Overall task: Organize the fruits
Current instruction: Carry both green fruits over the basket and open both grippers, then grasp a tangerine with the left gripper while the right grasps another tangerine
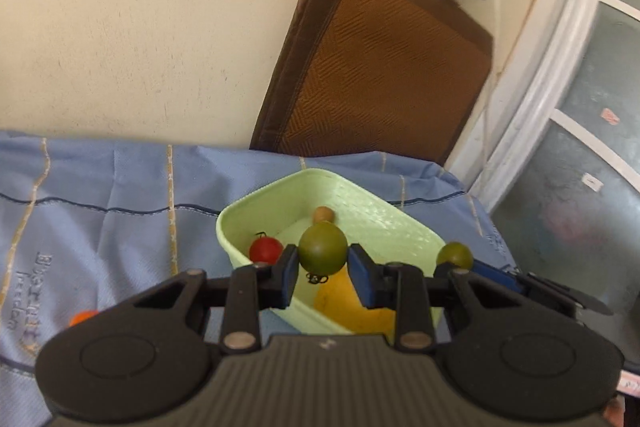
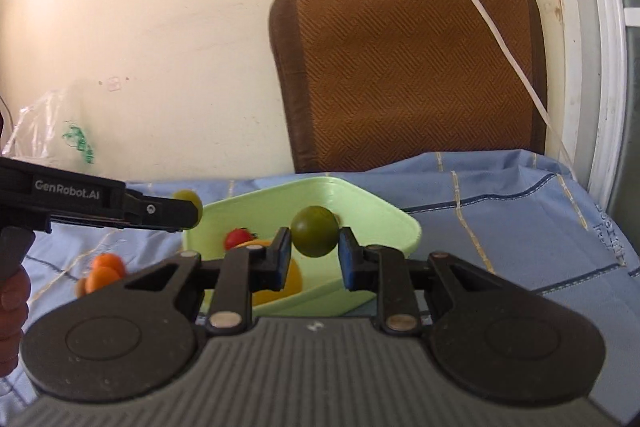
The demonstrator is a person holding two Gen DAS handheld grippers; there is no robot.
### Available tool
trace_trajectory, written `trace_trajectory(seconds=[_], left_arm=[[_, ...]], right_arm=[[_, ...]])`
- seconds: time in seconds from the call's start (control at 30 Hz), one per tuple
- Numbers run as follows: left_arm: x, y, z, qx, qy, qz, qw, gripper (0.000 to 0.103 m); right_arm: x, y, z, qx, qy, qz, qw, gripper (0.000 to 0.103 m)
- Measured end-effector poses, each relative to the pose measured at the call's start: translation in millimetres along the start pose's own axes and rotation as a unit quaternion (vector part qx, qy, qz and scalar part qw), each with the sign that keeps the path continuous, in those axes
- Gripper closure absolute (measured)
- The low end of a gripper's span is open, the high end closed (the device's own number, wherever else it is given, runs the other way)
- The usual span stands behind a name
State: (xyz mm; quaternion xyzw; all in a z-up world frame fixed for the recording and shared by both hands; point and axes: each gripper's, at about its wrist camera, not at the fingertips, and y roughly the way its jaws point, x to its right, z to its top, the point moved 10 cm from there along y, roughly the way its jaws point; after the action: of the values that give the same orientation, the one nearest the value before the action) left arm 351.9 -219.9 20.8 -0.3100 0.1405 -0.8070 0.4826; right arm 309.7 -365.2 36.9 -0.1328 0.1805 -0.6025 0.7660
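My left gripper [image 1: 323,261] is shut on a round green fruit [image 1: 323,247], held above the near rim of a pale green basket [image 1: 384,215]. In the basket lie a red tomato [image 1: 266,250], a small tan ball [image 1: 323,215] and a yellow fruit [image 1: 352,307]. My right gripper [image 2: 314,241] is shut on a second green fruit [image 2: 315,231] over the same basket [image 2: 372,199]. Each gripper shows in the other's view: the right one [image 1: 456,269] with its fruit [image 1: 454,254], the left one [image 2: 192,217] with its fruit [image 2: 187,195].
The basket stands on a blue cloth [image 2: 500,211] with several orange fruits [image 2: 105,269] to its left. A brown woven cushion [image 2: 412,67] leans on the wall behind. A white cable [image 2: 500,43] hangs from a power strip. A hand [image 2: 12,303] grips the left handle.
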Motion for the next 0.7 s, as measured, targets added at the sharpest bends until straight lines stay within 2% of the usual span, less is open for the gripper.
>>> trace_trajectory(seconds=[0.13,0.27,0.37,0.57,0.63,0.7], left_arm=[[-5.1,18.4,-4.2,-0.016,-0.008,0.006,0.9998,0.075],[-3.9,19.8,-5.7,-0.015,-0.004,0.006,0.9999,0.073],[-3.4,10.4,-2.8,-0.01,-0.007,0.002,0.9999,0.069],[-21.7,-63.4,0.4,0.041,-0.035,-0.012,0.9985,0.069],[-33.3,-91.9,-9.5,0.052,-0.039,-0.001,0.9979,0.069],[-43.2,-115.8,-25.9,0.056,-0.026,0.026,0.9978,0.069]], right_arm=[[3.9,7.0,-4.5,-0.007,0.006,0.001,1.0,0.073],[2.4,10.3,-7.8,-0.006,-0.01,-0.005,1.0,0.071],[1.0,7.2,-8.3,0.002,-0.009,-0.003,1.0,0.063],[1.5,-14.3,-2.2,0.029,0.001,-0.001,1.0,0.061],[-4.7,-27.3,3.0,0.042,0.01,0.021,0.999,0.061],[-16.0,-42.2,2.2,0.051,0.009,0.044,0.998,0.061]])
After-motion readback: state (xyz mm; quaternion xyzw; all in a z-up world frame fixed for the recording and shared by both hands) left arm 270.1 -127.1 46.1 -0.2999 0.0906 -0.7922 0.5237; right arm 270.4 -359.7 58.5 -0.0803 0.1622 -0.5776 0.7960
